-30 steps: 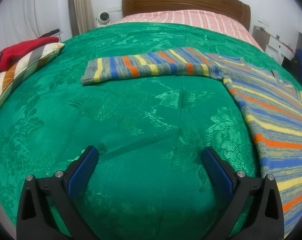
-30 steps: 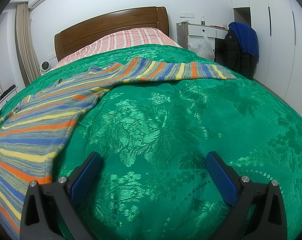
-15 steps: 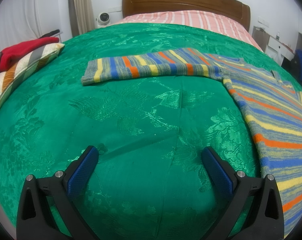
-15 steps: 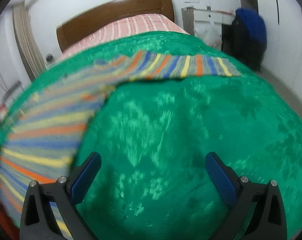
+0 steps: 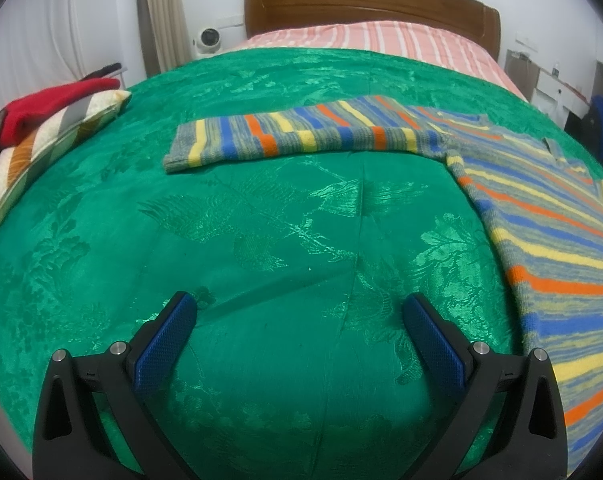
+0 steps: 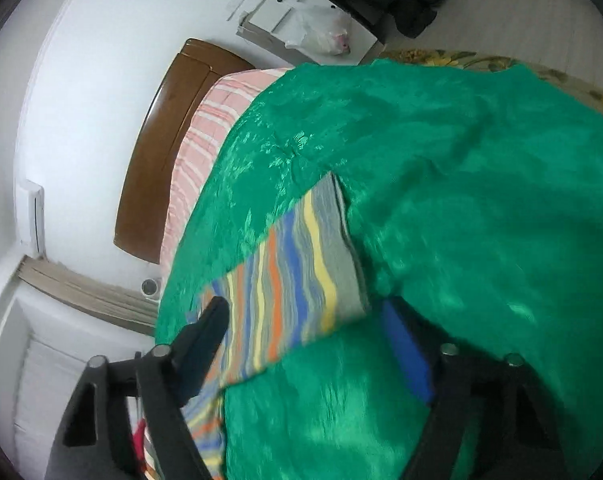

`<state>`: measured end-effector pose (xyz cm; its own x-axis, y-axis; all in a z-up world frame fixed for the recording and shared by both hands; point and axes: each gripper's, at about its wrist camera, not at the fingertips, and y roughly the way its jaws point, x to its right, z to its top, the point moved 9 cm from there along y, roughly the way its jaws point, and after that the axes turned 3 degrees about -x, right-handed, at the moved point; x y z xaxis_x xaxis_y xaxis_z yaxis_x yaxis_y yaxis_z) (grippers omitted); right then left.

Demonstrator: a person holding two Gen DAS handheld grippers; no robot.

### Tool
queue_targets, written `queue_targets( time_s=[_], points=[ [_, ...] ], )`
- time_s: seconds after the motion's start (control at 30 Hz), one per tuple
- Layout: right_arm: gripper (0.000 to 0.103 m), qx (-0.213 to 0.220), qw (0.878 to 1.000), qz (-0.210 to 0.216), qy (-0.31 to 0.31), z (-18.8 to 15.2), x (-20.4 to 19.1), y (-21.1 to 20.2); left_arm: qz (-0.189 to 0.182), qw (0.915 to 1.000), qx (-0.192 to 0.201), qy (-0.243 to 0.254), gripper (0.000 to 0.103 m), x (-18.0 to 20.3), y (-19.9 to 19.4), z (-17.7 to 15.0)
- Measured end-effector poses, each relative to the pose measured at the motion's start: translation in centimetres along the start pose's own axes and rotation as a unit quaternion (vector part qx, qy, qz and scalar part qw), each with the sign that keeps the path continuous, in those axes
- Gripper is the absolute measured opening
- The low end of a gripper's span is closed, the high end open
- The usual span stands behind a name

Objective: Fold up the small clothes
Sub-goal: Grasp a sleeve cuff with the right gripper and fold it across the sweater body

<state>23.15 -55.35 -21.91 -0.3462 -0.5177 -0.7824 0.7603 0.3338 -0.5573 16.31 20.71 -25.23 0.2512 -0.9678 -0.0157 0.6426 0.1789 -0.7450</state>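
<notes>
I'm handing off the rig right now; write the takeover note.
Left gripper: open, empty, over the green bedspread.
Right gripper: rolled over, jaws have just been closing, with the striped sweater sleeve end between them; picture blurred, grip not confirmed.
Sweater lies flat, other sleeve spread out.
Done: nothing folded.
Left: fold both sleeves in, then the body.

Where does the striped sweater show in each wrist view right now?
Left wrist: the striped sweater fills the right side, one sleeve stretched left across the middle.
Right wrist: the striped sweater sits low centre, its sleeve end between the right claw fingers.
Shared landmark: the wooden headboard.
</notes>
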Motion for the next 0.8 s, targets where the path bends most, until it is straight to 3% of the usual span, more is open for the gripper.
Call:
queue_targets(
  time_s=[0.03, 0.13, 0.2, 0.23, 0.37, 0.53, 0.67, 0.8],
  points=[
    [0.066, -0.007, 1.000, 0.000, 0.003, 0.3, 0.1, 0.8, 0.000, 1.0000, 0.000, 0.000, 0.103, 0.0, 0.0, 0.0],
    [0.041, -0.023, 1.000, -0.010, 0.004, 1.1, 0.5, 3.1, 0.001, 1.0000, 0.001, 0.000, 0.103, 0.1, 0.0, -0.1],
    [0.008, -0.030, 0.999, -0.022, 0.002, 1.5, 1.0, 4.1, 0.002, 1.0000, 0.001, 0.000, 0.103, 0.1, 0.0, -0.1],
    [0.003, -0.033, 0.999, -0.031, 0.002, 1.6, 1.3, 4.3, 0.003, 1.0000, 0.002, 0.001, 0.103, 0.1, 0.0, -0.1],
    [0.003, -0.004, 0.997, -0.054, -0.053, 1.4, -0.7, 3.0, 0.002, 1.0000, 0.002, 0.000, 0.103, 0.1, 0.0, -0.1],
    [0.003, 0.002, 0.970, -0.090, -0.227, -0.1, -11.4, 1.3, 0.002, 1.0000, 0.001, 0.000, 0.103, 0.1, 0.0, -0.1],
    [0.003, -0.029, 0.943, -0.019, -0.331, -5.1, -24.4, 3.4, 0.001, 1.0000, 0.000, -0.001, 0.103, 0.2, 0.0, -0.1],
    [0.003, -0.084, 0.919, 0.037, -0.383, -12.4, -32.7, 8.7, 0.001, 1.0000, 0.001, -0.001, 0.103, 0.2, 0.0, -0.1]
  ],
)
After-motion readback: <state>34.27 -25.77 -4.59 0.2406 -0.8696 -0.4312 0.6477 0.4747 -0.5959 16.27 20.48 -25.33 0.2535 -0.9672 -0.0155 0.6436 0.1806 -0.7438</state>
